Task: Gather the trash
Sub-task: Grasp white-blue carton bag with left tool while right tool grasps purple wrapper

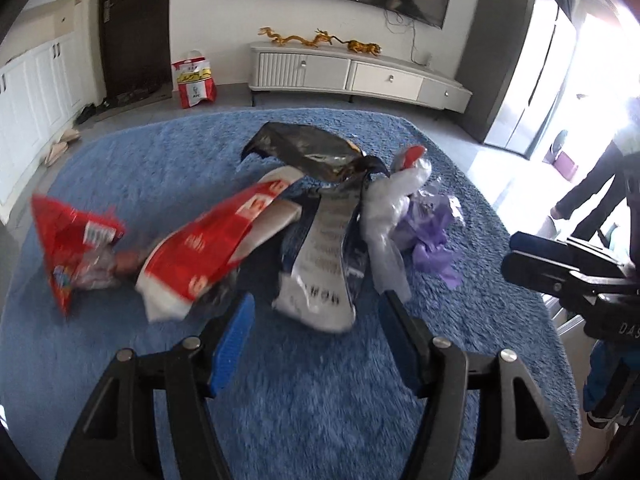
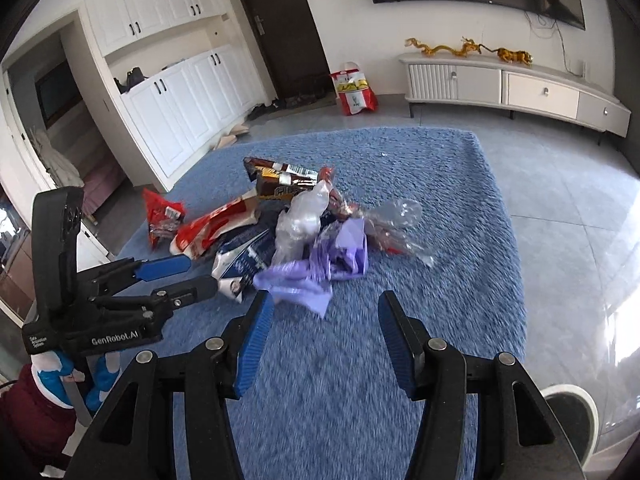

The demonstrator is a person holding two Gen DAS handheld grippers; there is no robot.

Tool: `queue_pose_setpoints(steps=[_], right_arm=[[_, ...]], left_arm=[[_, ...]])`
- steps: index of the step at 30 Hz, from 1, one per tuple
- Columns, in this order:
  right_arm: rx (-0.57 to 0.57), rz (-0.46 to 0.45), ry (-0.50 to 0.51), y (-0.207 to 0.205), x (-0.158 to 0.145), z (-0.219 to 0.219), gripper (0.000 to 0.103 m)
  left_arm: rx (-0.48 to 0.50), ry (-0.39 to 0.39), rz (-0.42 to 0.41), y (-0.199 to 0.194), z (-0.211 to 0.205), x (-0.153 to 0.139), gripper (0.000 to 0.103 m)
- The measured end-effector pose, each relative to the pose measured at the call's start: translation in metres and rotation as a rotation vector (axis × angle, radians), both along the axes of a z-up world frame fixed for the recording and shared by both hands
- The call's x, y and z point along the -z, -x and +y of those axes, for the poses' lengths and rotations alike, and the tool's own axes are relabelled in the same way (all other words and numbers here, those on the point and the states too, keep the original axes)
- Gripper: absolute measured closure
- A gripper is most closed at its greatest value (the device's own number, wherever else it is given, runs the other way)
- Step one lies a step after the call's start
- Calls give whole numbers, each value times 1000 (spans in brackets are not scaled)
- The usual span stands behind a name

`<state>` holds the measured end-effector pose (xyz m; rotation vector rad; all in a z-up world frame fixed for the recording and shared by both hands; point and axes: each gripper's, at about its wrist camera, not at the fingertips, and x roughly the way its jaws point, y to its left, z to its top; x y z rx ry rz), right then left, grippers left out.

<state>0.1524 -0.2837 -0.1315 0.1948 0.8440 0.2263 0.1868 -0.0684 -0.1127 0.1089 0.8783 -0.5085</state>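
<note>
on the blue rug [image 2: 440,200] a heap of trash is piled: red wrappers [image 1: 208,248], a white-and-navy bag [image 1: 320,264], a clear plastic bag [image 1: 384,216] and a purple bag [image 2: 316,268]. the left gripper [image 1: 316,312] is held wide open and empty just short of the white-and-navy bag, whose long axis runs away from it. the right gripper [image 2: 326,312], also spread open and empty, is nearest the purple bag. bare rug is left around the heap for moving.
</note>
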Motion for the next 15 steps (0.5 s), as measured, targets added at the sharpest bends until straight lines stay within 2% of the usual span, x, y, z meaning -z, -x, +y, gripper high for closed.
queue_pose_setpoints(steps=[8, 12, 15], right_arm=[[2, 30, -37, -36, 16, -2, 49], [1, 39, -41, -49, 24, -1, 49], [8, 48, -48, -58, 28, -1, 49]], left_arm=[[34, -45, 40, -28, -16, 19, 41], [40, -30, 73, -37, -19, 30, 41], [40, -24, 68, -40, -19, 31, 42]])
